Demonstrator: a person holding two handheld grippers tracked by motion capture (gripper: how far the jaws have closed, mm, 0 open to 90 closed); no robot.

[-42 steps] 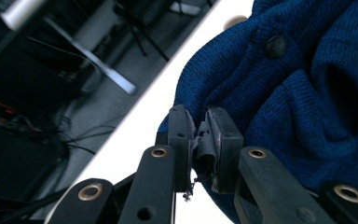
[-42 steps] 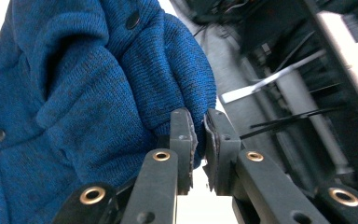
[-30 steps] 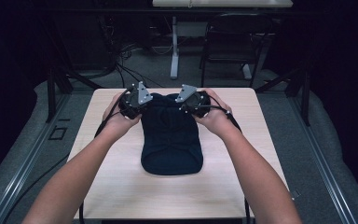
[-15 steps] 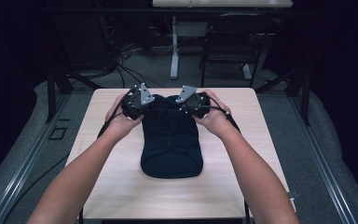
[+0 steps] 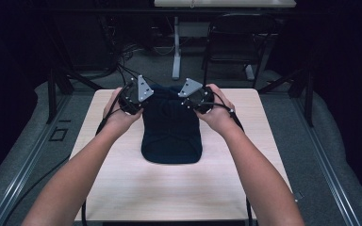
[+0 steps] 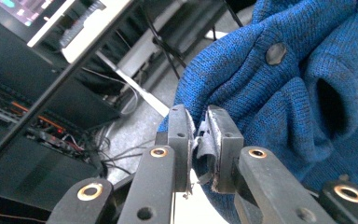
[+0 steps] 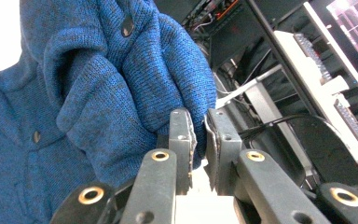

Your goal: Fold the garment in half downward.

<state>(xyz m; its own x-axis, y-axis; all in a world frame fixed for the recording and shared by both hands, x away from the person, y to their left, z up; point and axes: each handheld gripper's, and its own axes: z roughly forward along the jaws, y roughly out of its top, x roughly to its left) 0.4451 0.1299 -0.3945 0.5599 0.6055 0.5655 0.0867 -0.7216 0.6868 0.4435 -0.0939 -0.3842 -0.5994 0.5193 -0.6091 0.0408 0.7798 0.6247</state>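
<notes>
A dark blue knit garment with buttons lies on the light wooden table, its near end flat and rounded. At its far end, my left gripper pinches the left corner and my right gripper the right corner, lifting the far edge slightly. In the left gripper view the jaws are shut with a fold of the blue knit garment squeezed between the pads; a button shows above. In the right gripper view the jaws are shut on an edge of the blue knit garment.
Beyond the table's far edge stand a dark chair and a white desk leg, with cables on the grey floor. Metal rails run along both sides. A lit screen and shelves are behind.
</notes>
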